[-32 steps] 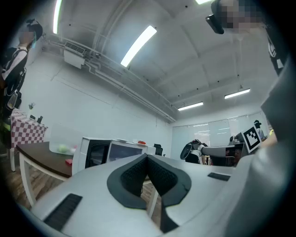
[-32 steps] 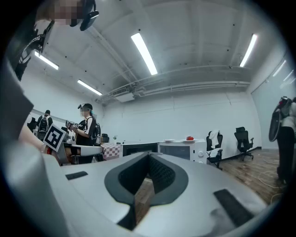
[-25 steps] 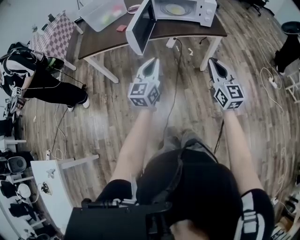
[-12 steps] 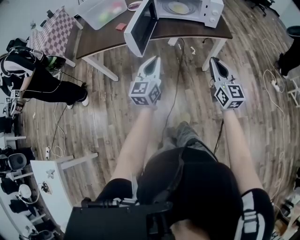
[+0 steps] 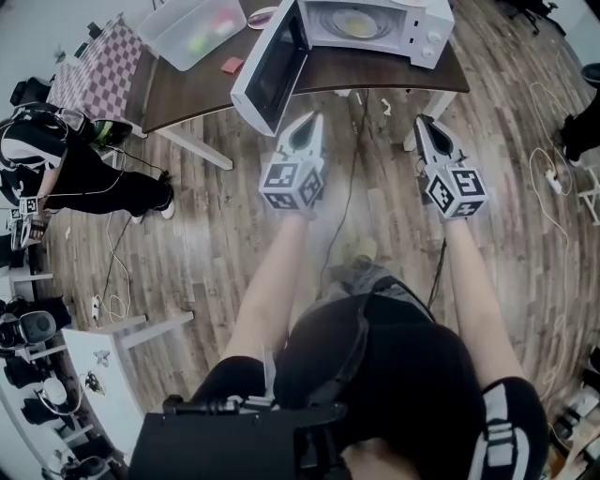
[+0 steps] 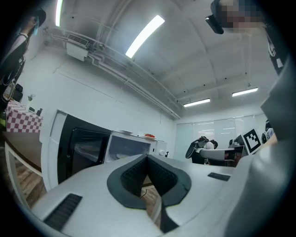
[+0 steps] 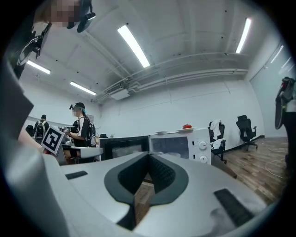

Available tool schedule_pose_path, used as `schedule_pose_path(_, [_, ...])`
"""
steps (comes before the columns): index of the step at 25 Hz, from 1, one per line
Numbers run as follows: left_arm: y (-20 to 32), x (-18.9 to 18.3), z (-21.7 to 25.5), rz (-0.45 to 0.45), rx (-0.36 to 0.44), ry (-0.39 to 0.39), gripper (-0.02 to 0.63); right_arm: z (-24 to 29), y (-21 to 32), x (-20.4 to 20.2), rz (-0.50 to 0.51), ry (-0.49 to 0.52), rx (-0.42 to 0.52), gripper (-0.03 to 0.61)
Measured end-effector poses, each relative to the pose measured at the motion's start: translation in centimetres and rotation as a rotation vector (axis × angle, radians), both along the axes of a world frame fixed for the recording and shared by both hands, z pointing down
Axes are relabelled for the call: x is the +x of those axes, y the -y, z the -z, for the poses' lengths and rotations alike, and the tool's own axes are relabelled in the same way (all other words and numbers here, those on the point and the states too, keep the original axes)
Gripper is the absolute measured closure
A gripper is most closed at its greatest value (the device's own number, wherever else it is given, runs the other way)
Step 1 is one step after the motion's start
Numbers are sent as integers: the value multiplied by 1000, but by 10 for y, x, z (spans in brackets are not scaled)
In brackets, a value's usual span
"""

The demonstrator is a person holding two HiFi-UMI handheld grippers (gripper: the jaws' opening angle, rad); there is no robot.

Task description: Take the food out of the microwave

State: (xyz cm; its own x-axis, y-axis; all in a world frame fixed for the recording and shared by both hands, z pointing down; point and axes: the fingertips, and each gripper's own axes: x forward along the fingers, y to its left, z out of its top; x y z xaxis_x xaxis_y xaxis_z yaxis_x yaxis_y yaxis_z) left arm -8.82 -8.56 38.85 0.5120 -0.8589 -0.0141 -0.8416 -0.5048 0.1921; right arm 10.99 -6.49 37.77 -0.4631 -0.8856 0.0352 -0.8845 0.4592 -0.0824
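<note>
A: What's changed?

B: Microwave & table sit closer in the head view than a sec ago. The person's walking up, both grippers carried fwd. Door already hangs open on the left, so I'd say approach phase, no reach yet.

A: Grippers?

B: Left gripper & right gripper both clenched tight, nothing btwn the jaws. They'd need to open before any grab.

A: Food?

B: Yellowish food inside the cavity, far side, roughly btwn the two tips left-to-right, well apart from both.
</note>
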Motion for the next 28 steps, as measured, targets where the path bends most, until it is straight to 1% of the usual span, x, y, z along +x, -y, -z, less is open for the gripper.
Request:
schedule_pose_path(8, [43,28,-6,-10,-18,0,607,-14,42,26,-24,3,-37,575])
schedule_pose_path(17, [81,54,-14,-5,-18,-5,607,-29,79,45,-7,-13,-56,575])
schedule_pose_path(22, [93,69,-21,-7,-24,-15,607,-37,93,51,7,-17,-62,575])
schedule_pose_path(28, [96,79,-36,-19,-49,-16,607,-46,96,53,13,-23,-80,575])
